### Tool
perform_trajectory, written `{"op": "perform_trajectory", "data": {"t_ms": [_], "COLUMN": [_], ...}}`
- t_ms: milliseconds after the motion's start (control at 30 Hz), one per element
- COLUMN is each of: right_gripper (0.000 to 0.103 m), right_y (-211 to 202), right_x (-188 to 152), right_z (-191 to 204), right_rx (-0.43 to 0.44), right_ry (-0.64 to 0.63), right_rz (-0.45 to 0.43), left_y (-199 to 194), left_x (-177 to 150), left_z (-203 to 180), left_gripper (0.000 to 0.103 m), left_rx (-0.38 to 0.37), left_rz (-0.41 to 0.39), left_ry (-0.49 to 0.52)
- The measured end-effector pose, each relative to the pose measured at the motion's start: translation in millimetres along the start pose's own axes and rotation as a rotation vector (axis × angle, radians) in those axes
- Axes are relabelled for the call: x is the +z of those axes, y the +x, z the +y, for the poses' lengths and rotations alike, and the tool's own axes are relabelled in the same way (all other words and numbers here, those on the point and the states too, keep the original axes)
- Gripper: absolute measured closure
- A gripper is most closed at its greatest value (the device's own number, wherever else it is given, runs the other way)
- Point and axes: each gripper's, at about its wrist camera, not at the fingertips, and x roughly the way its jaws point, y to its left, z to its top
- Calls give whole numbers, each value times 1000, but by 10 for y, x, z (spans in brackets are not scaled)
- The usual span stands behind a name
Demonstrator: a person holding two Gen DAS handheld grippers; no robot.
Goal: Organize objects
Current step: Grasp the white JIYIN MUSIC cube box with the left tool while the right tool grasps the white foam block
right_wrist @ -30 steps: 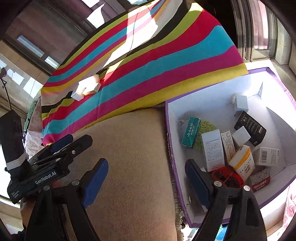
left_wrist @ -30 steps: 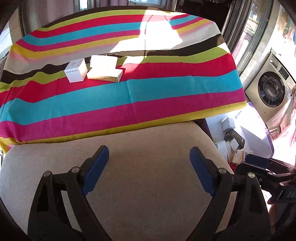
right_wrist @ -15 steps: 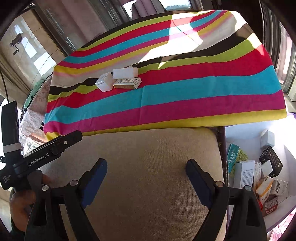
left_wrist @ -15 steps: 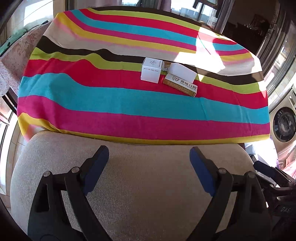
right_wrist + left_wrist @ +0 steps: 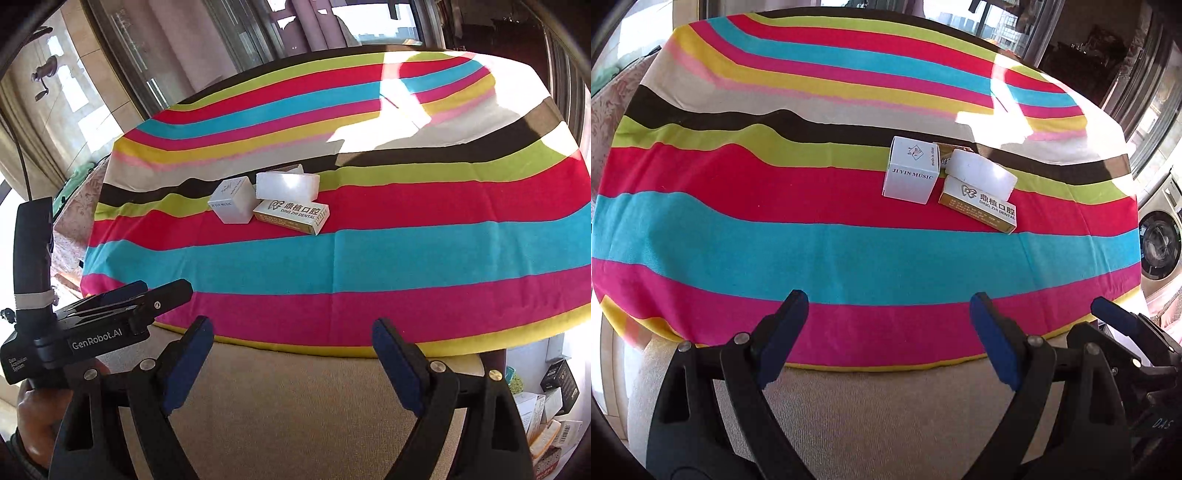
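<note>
Sunlit room with tall glass doors and mauve curtains (image 5: 314,22) along the far side, tiled wall at left. Grey front-loading washing machine (image 5: 1158,243) at the right edge of the left wrist view. Round table draped in a boldly striped cloth (image 5: 812,251) of pink, turquoise, red, lime, black, cream and yellow bands, a bright sun patch on its far right part. Beige upholstered seat back (image 5: 295,406) pressed against the near edge of the table.

Clustered right of centre on the red band, 3 small boxes: a flat white-and-gold carton printed DING ZHI DENTAL (image 5: 980,205) nearest, a plain white oblong box (image 5: 979,173) resting partly on top of it, a white cube box marked JI YIN MUSIC (image 5: 911,173) touching them on the left.

Low at right, more small cartons (image 5: 546,410), packed close together.

Left gripper (image 5: 888,339) spread wide, blue pads holding nothing, above the seat back. Right gripper (image 5: 291,365) likewise wide and empty, well short of the boxes.
</note>
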Motion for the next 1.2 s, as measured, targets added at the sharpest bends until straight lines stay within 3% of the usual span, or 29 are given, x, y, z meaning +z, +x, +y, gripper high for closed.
{"op": "perform_trajectory", "data": {"t_ms": [500, 600, 667, 700, 1000, 1200], "right_gripper": [14, 14, 14, 14, 14, 15], "right_y": [434, 486, 503, 517, 757, 908], "right_x": [383, 429, 464, 481, 641, 730], "right_z": [116, 128, 142, 152, 217, 265], "right_rx": [-69, -76, -79, -80, -76, -87], "right_ry": [-31, -28, -28, -28, -10, -15], "right_rz": [-77, -84, -100, -109, -144, -152], "left_y": [549, 646, 686, 700, 590, 584], "left_x": [646, 713, 727, 715, 596, 583], "left_z": [-2, 8, 34, 67, 353, 364], "left_gripper": [14, 29, 50, 53, 55, 55], "left_rx": [-30, -41, -48, -57, -79, -71], "left_rz": [-43, -44, -52, -59, -149, -163], "left_ry": [14, 11, 5, -6, -136, -154]}}
